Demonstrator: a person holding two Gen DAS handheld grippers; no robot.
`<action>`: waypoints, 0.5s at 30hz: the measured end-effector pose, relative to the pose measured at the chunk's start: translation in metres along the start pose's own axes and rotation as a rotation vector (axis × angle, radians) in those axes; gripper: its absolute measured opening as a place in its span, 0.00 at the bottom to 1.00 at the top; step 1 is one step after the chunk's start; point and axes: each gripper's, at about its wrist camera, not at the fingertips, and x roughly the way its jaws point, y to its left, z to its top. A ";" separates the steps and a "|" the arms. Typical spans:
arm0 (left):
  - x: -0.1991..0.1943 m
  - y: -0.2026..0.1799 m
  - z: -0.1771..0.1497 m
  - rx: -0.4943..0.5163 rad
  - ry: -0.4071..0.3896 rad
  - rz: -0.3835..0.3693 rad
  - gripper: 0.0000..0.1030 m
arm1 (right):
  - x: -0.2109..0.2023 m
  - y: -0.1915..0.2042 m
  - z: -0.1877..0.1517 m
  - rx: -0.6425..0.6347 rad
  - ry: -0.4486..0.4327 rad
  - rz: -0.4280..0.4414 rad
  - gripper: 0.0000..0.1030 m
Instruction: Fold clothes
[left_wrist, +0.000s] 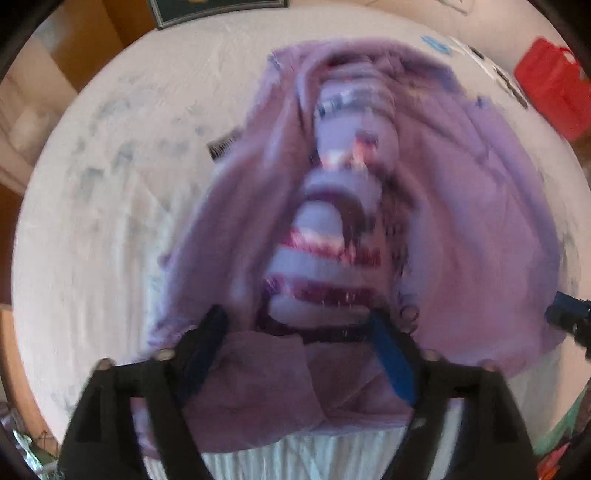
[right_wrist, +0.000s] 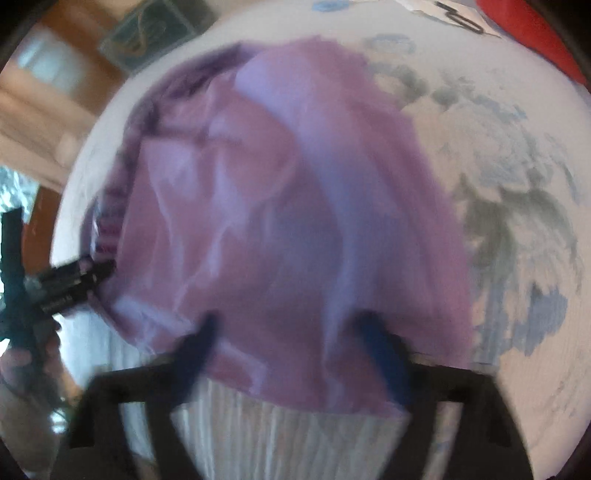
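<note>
A lilac garment (left_wrist: 461, 206) with red-and-white striped print down its middle lies bunched on a white bedsheet (left_wrist: 110, 206). It also fills the right wrist view (right_wrist: 280, 206). My left gripper (left_wrist: 299, 332) is open, its fingers spread over the garment's near hem, nothing pinched between them. My right gripper (right_wrist: 288, 332) is open too, fingers apart above the near edge of the garment. The right gripper shows at the right edge of the left wrist view (left_wrist: 569, 317); the left gripper shows at the left of the right wrist view (right_wrist: 74, 277). Both views are blurred by motion.
The sheet has a faint blue-grey print (right_wrist: 517, 221). A red bag (left_wrist: 554, 88) and papers (left_wrist: 480, 55) lie at the far right of the bed. A dark framed picture (left_wrist: 218, 11) and wooden furniture (left_wrist: 85, 44) stand beyond the bed's far edge.
</note>
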 end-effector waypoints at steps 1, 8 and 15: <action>-0.011 -0.001 0.009 0.007 -0.036 0.000 0.70 | -0.011 -0.003 0.010 -0.004 -0.039 -0.001 0.59; -0.016 -0.012 0.120 0.086 -0.157 0.014 0.70 | -0.030 -0.016 0.114 0.022 -0.186 -0.020 0.54; 0.044 -0.043 0.180 0.161 -0.090 -0.003 0.70 | 0.014 -0.015 0.195 0.073 -0.118 -0.020 0.53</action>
